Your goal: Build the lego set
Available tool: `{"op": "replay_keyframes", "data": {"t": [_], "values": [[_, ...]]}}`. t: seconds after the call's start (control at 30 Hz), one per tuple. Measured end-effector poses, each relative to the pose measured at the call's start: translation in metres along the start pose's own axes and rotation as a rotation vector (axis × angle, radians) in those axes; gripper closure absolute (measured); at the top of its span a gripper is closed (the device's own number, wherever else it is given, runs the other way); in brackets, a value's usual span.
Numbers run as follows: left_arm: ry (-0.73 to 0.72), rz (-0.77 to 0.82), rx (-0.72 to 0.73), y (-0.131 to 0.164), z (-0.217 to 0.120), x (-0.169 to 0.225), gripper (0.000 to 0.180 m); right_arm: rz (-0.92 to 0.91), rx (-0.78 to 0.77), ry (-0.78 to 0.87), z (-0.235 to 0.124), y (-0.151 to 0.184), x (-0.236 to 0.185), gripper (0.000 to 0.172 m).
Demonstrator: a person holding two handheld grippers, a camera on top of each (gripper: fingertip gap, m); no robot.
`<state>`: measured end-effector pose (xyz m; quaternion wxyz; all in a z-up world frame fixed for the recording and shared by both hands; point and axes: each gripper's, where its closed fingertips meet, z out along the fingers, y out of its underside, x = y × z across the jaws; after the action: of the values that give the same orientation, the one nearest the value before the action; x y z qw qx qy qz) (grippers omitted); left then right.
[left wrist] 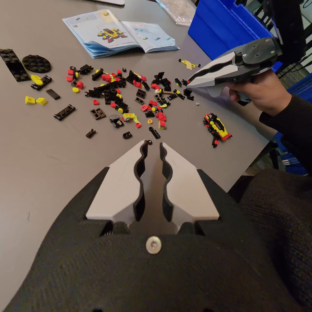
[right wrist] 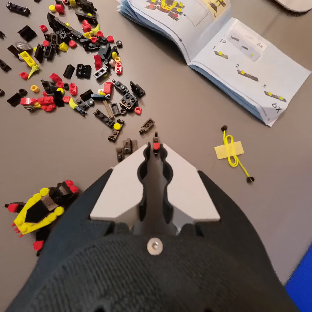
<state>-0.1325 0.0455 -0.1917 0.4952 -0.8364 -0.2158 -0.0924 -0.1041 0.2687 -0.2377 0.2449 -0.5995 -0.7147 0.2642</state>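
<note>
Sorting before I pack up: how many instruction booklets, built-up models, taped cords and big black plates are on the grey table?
Open instruction booklet: 1
Partly built black, yellow and red model: 1
Yellow cord under a strip of tape: 1
Big black plates: 2, one round plate and one long plate
Total: 5

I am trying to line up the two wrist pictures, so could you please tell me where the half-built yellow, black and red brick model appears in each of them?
Left wrist view: the brick model lies at right of centre on the grey table, below the hand that holds the other gripper.
Right wrist view: the brick model sits at lower left, partly behind the gripper's black body.
Shared landmark: the open instruction booklet at the top of both.
</note>
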Motion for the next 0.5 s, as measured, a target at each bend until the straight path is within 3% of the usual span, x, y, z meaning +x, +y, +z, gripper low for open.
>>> {"op": "replay_keyframes", "data": {"t": [0.23, 0.33, 0.5], "values": [[0.025, -0.021, 0.019, -0.003, -0.001, 0.004, 0.168, -0.115, 0.190, -0.035, -0.019, -0.036, -0.019, 0.149], [0.036, 0.000, 0.000, 0.000, 0.003, 0.009, 0.167, -0.217, 0.157, -0.141, -0.003, -0.041, -0.041, 0.158], [0.044, 0.022, -0.009, 0.002, 0.003, 0.013, 0.167, -0.332, 0.102, -0.167, 0.032, -0.055, -0.045, 0.159]]}}
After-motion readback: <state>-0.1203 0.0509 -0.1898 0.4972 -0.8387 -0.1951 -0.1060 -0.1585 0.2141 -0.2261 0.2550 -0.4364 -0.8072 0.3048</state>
